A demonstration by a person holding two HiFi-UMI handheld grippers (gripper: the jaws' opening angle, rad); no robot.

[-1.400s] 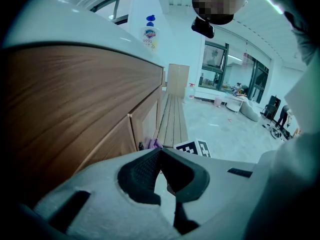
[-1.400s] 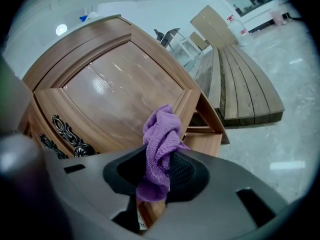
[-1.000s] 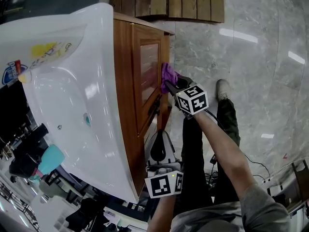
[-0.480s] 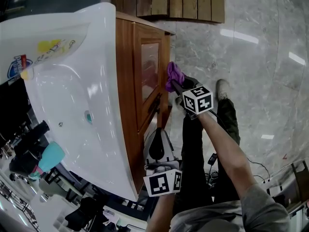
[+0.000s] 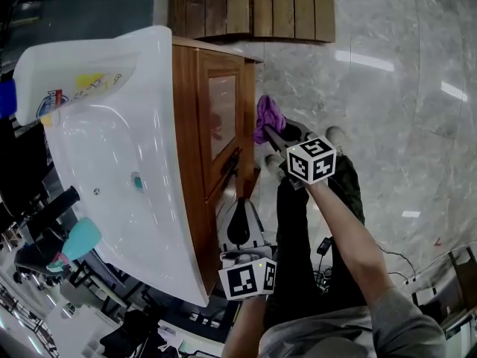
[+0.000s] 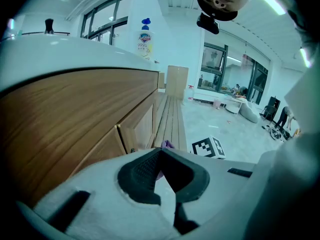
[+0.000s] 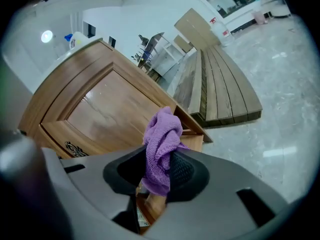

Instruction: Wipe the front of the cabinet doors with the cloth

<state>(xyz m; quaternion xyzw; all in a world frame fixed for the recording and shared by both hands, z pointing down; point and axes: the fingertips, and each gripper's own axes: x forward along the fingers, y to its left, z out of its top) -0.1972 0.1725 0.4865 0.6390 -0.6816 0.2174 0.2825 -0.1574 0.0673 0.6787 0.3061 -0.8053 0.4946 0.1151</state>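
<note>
Right gripper (image 5: 264, 130), clamping the cloth (image 5: 268, 112), has left the door (image 5: 220, 115); left gripper (image 6: 160, 156) closed.

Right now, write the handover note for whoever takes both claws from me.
Right claw: shut on the purple cloth, held up by a corner of the cabinet door. Whether the cloth touches the wood can't be told.
Left claw: shut, empty, close to the cabinet front.
Done: the frames don't show which areas are already wiped.
Left: press the cloth on and wipe across the door fronts.
</note>
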